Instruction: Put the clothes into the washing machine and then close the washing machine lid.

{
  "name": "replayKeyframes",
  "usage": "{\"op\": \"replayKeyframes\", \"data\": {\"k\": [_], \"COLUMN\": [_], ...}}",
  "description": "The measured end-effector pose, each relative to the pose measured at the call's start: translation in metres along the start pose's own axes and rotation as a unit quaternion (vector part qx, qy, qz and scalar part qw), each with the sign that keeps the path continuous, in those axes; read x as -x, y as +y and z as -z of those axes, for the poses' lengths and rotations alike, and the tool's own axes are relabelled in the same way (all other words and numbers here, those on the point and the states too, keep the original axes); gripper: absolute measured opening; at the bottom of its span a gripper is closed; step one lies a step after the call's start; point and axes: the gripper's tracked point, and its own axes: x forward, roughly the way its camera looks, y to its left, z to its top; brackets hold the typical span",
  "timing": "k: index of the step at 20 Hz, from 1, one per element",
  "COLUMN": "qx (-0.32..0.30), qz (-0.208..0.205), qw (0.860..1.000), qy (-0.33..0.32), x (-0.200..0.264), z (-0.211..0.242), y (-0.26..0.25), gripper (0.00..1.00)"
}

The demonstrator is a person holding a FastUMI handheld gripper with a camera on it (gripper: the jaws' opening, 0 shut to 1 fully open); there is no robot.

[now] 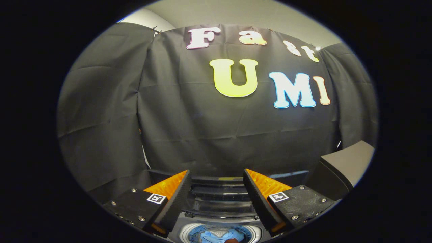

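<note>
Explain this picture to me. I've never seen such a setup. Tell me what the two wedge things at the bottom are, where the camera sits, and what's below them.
The camera rides on a hand-held gripper and looks forward along its two fingers; those are the wedges you see. A person carries this tool; no robot arm is involved. The fingers stand apart with nothing between them, so the gripper is open and holds nothing. Below and between them is a top-loading washing machine with its round drum opening, and blue clothes already lie inside. The dark slanted panel beyond the right finger looks like the raised lid, though I cannot be sure. Behind it all hangs the booth's black cloth wall.
</note>
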Motion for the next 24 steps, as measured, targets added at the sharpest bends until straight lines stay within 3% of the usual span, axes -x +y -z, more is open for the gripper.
{"op": "replayKeyframes", "data": {"k": [13,24], "qx": [-0.009,-0.010], "qz": [0.032,0.024], "qw": [0.995,0.996], "qy": [0.098,0.090], "x": [-0.082,-0.057], "z": [0.033,0.037], "y": [-0.014,-0.009], "gripper": [0.95,0.96]}}
